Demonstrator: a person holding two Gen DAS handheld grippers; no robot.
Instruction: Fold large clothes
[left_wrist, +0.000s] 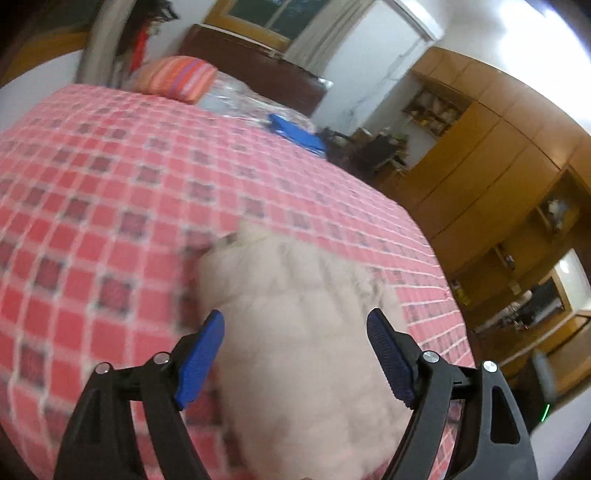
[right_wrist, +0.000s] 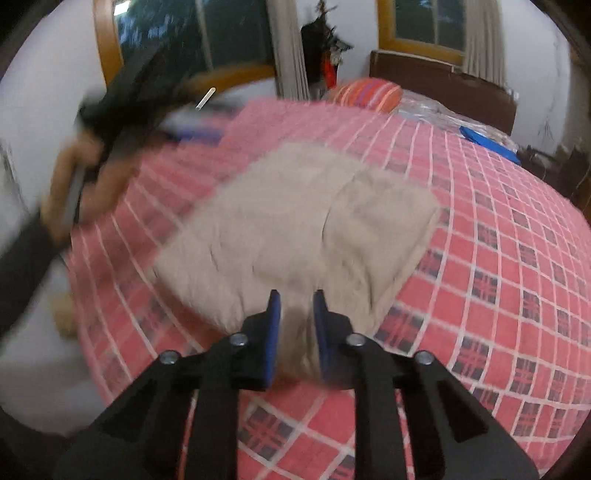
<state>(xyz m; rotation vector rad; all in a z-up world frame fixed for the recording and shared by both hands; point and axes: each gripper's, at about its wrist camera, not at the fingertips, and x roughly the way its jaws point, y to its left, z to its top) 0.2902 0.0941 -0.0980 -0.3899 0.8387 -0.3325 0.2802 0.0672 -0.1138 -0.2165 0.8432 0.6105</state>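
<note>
Left wrist view: left gripper (left_wrist: 295, 330), 2 blue-padded fingers (left_wrist: 201, 360) spread wide, nothing between them; a beige garment (left_wrist: 295, 314), blurred, lies on the red checked bedspread (left_wrist: 110, 192) directly ahead of and below the gap, apart from both pads. Far ahead, an orange striped pillow (left_wrist: 175, 77) at the dark headboard (left_wrist: 255, 70); ahead and right of it, clear plastic wrapping (left_wrist: 232, 99) and a blue flat item (left_wrist: 295, 134). To the right of the gripper, wooden cupboards (left_wrist: 491, 155). Right wrist view: right gripper (right_wrist: 297, 297), fingers (right_wrist: 273, 332) drawn close together, pinching a raised fold at the near edge of the beige garment (right_wrist: 295, 214), which spreads ahead in a roughly rectangular folded shape on the bedspread (right_wrist: 498, 277). Ahead and left, blurred, a hand (right_wrist: 79, 184) holding the other gripper (right_wrist: 136, 88) above the bed edge. Far ahead, striped pillow (right_wrist: 365, 94), headboard (right_wrist: 443, 88), windows with curtains (right_wrist: 288, 48).
</note>
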